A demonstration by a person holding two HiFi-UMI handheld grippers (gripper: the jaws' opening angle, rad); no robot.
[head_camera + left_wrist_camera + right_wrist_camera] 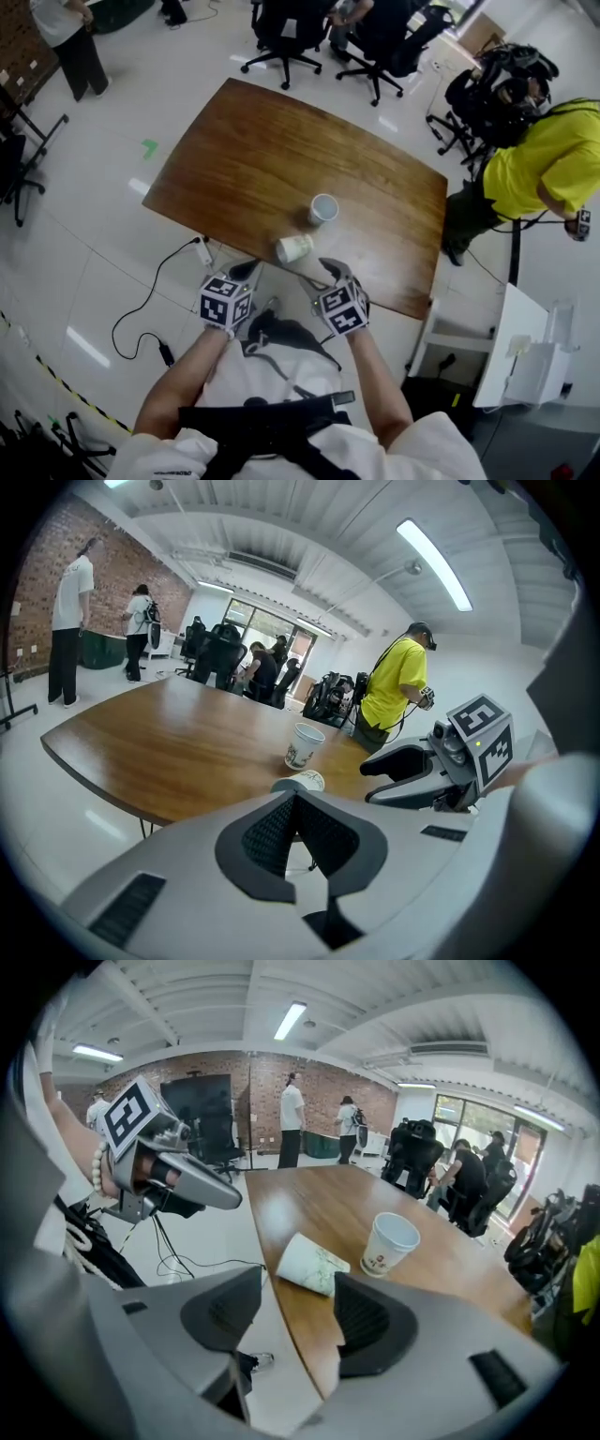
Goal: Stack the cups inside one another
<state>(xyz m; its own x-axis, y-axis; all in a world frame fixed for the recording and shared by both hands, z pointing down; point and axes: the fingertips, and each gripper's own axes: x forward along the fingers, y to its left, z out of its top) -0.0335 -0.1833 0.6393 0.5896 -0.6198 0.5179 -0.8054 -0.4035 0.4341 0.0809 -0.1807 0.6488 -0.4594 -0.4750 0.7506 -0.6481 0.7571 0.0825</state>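
The head view looks straight down from high up on the whole tabletop (pixel 262 159). The left gripper view sits low by the near edge and looks across at a person in yellow (pixel 394 682). The right gripper view, also low, faces a brick wall (pixel 319 1077). All three see the standing cup (pixel 323 208) and the lying cup (pixel 294 247).

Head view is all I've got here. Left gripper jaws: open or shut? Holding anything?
Observer: Shut. In the left gripper view the left gripper has its jaws together at the tips, with nothing between them.
Operator: And the right one? Is it on the tipped cup?
Observer: No. The right gripper is open and empty. The lying cup rests on the table just past its jaws, ungripped.
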